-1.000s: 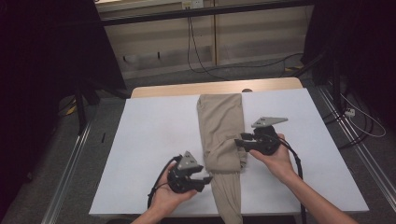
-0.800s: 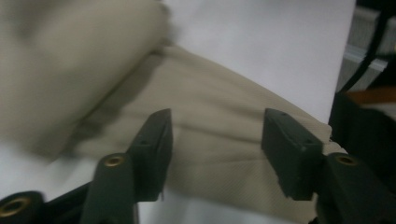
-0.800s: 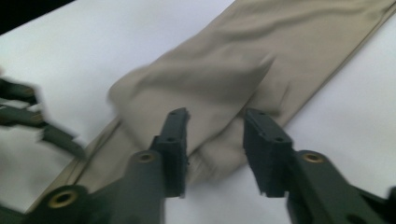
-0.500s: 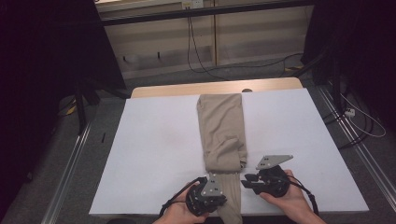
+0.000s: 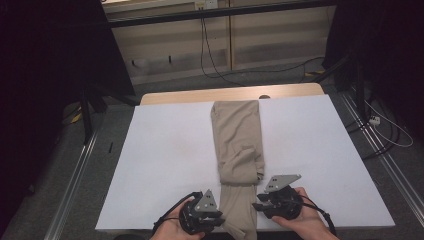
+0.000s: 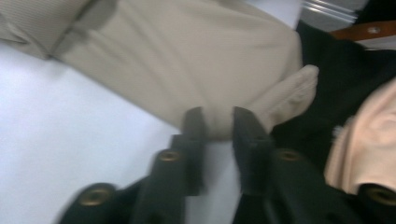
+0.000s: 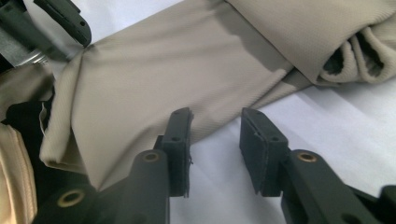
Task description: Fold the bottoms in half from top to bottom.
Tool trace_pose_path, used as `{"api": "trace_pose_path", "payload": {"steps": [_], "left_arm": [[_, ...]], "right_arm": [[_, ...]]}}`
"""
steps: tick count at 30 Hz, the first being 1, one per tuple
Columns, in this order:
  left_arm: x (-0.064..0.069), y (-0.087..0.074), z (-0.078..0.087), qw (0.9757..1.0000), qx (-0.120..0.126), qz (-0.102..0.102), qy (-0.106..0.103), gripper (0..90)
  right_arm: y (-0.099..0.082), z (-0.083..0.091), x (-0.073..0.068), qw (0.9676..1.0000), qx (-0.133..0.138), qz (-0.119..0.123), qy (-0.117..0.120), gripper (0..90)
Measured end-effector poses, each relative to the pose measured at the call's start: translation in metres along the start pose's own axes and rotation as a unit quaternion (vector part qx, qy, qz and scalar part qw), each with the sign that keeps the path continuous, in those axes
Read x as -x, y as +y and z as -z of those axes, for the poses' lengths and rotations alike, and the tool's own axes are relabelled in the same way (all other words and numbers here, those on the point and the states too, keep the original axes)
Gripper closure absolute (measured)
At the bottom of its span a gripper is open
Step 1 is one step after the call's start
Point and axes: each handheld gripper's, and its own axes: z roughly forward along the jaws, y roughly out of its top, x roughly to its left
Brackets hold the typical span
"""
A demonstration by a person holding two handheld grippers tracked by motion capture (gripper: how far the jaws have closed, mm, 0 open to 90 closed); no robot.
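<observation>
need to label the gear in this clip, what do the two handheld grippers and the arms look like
The left gripper and the right gripper are both black, chunky handheld units, each with a grey three-cornered plate on top and a black cable trailing back toward the person. Seen up close, each has two flat black rectangular jaws on black arms with brass-coloured pivot rivets. The forearms are bare, with no sleeves in sight.

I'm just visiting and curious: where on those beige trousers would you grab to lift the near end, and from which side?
Probably the flat single layer of the trousers near the table's front edge, one side edge each. The left gripper comes from the left, the right gripper from the right. The cloth lies thin and flat there, so jaws slide around an edge; farther up it bunches into a thick fold.
</observation>
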Motion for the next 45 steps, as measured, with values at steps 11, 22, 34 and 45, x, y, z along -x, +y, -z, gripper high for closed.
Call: {"api": "trace_pose_path", "payload": {"steps": [11, 22, 34, 45], "left_arm": [[0.011, 0.003, -0.012, 0.9989, 0.004, -0.044, 0.018, 51.4], [0.011, -0.016, 0.006, 0.9991, -0.006, -0.034, 0.026, 57.8], [0.011, 0.0, 0.006, 0.9992, 0.028, -0.019, 0.02, 59.8], [0.018, 0.003, -0.009, 0.9977, -0.003, -0.046, 0.049, 90.0]], "right_arm": [[0.008, -0.011, -0.011, 0.9991, 0.006, 0.029, 0.029, 77.1], [-0.001, 0.005, -0.004, 0.9985, 0.013, 0.008, 0.053, 68.2], [0.004, -0.005, -0.022, 0.9986, -0.007, 0.04, 0.034, 90.0], [-0.003, 0.02, -0.007, 0.9994, -0.007, 0.003, 0.035, 90.0]]}}
